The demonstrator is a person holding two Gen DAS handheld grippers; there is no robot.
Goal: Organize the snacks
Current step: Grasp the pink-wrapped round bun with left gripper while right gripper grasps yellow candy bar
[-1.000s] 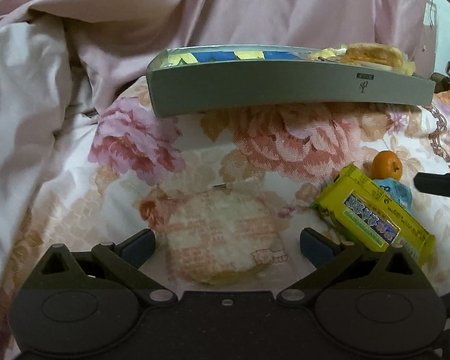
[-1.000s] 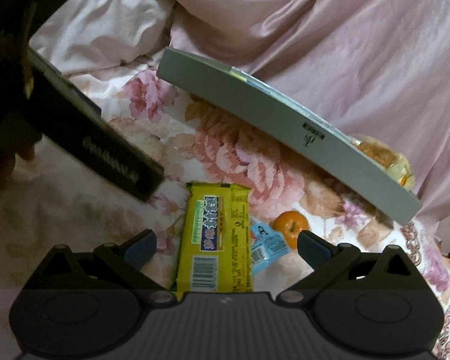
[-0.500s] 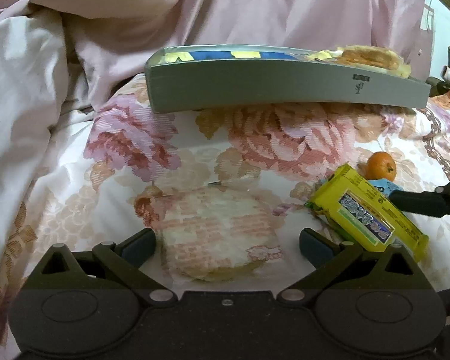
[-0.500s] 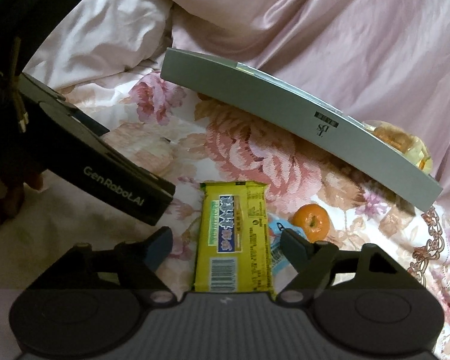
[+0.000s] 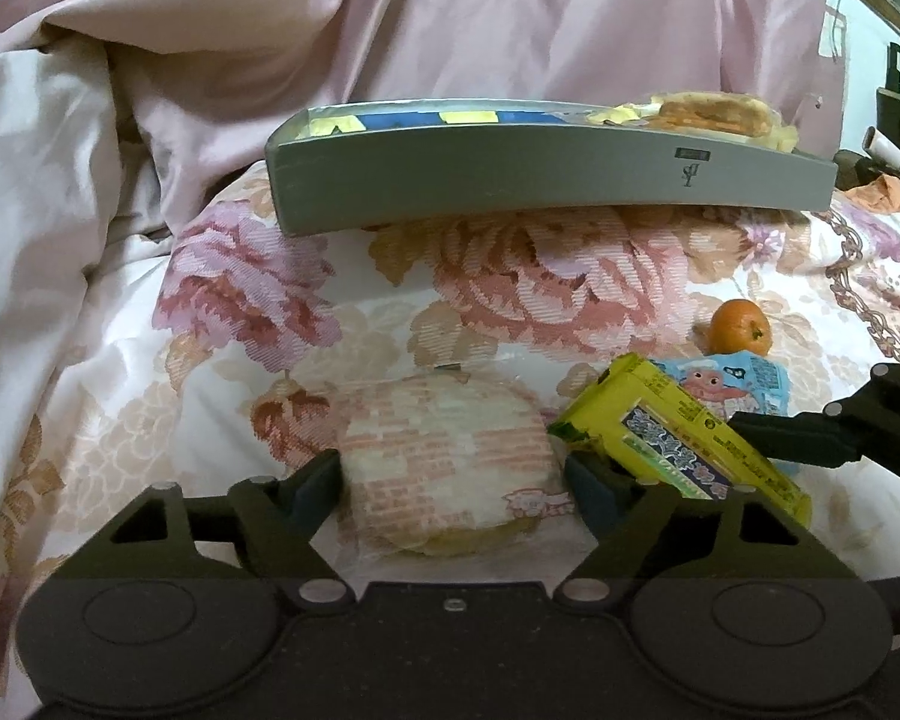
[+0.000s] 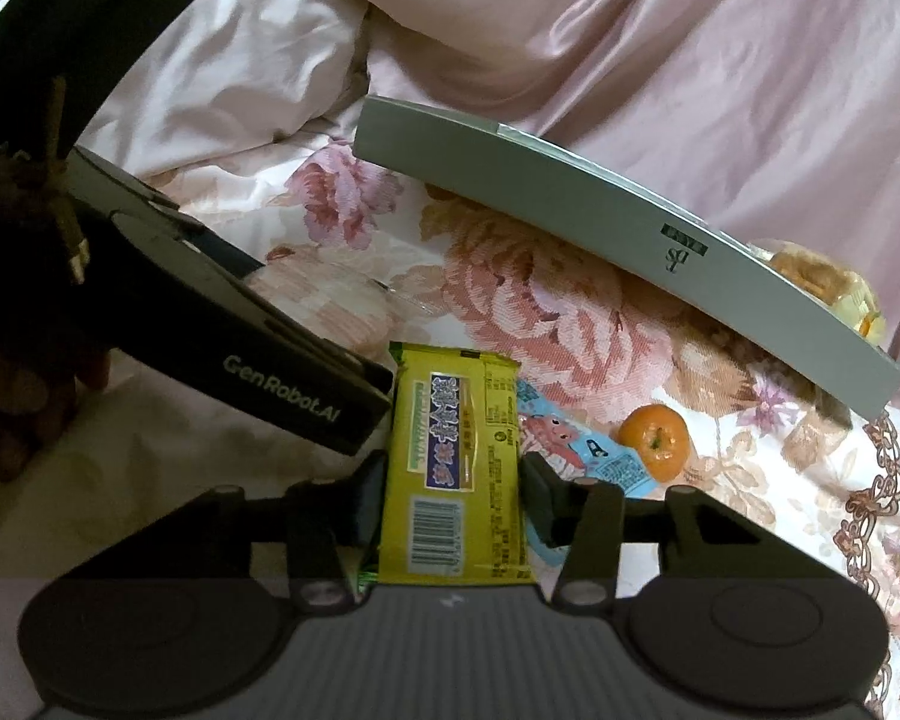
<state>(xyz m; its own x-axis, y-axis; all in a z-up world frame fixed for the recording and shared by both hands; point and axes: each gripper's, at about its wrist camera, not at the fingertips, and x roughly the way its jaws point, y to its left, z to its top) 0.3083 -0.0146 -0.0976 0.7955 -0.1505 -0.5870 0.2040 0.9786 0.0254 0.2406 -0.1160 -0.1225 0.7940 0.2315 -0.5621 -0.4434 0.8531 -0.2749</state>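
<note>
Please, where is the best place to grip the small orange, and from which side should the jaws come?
Grip the small orange across its round middle, coming from above. It sits free on the floral bedspread, stem end facing the camera; only the blue packet lies close, on its left, so set the jaws front to back.

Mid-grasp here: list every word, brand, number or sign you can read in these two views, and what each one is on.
"GenRobot.AI": side of the left gripper, seen from the right wrist.
"SP"-like monogram under a small dark tag: front wall of the grey tray; tag text too small.
Yellow snack pack: blue-panel characters, barcode digits and fine print not legible.
Blue packet: cartoon figure, text too small.
Round wrapped cake: pink print blurred.
</note>
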